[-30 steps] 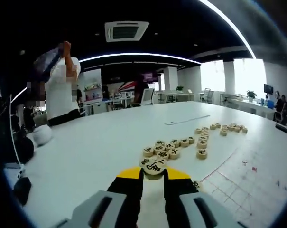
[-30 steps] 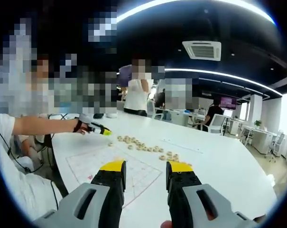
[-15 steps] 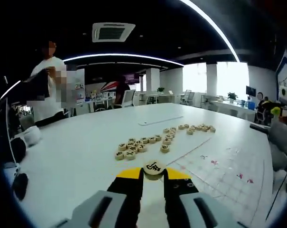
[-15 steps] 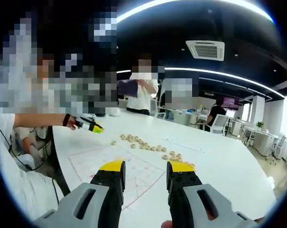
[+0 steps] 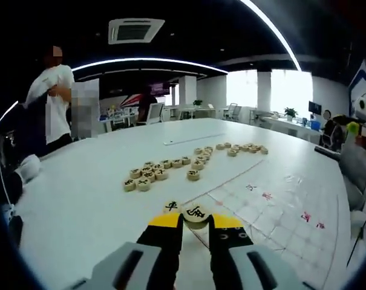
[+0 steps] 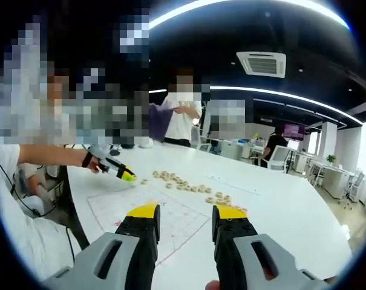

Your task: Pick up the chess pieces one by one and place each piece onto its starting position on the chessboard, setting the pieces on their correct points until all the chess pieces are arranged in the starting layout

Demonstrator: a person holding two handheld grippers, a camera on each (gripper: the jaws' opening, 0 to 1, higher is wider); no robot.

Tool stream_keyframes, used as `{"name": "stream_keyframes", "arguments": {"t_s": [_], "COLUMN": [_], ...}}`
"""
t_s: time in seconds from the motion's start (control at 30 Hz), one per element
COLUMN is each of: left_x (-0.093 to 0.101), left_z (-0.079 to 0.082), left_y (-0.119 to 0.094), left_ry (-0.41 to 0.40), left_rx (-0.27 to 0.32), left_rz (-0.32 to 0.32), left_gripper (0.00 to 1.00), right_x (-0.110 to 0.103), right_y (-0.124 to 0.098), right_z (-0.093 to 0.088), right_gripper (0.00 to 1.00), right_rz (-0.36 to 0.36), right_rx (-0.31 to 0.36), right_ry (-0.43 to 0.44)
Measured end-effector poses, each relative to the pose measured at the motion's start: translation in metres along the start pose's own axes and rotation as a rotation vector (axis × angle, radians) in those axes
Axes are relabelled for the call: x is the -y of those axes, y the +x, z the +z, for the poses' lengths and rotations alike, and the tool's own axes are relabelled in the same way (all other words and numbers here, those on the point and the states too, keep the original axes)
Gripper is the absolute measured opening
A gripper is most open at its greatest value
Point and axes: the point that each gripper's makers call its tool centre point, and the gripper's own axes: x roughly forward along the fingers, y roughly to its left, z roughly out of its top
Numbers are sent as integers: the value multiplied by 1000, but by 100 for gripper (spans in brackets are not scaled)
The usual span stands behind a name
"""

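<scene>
Wooden pieces [image 5: 170, 164] mostly lie loose beside the board [image 5: 279, 211], so setup seems barely begun: left gripper [image 5: 196, 219] clamps one piece [image 5: 196, 212] over the board's corner, right gripper [image 6: 184, 212] hangs open, empty.

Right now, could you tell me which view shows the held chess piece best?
The left gripper view: the piece sits close up in the left claw, its character visible. The right gripper view shows that claw far off, the piece too small to see.
</scene>
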Motion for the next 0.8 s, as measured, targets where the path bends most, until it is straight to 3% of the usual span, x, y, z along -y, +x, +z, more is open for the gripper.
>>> {"name": "stream_keyframes", "arguments": {"t_s": [0.2,0.8], "left_x": [-4,-3], "left_z": [-15,-19], "left_y": [10,9], "left_ry": [-1,-41], "left_rx": [-57,-61], "left_rz": [48,75], "left_gripper": [19,20], "right_x": [0,-1], "right_y": [-1,-1], "right_z": [1,0], "right_gripper": [35,35], "right_rz": [-1,0], "right_rx": [4,1], "right_ry": [0,-2]}}
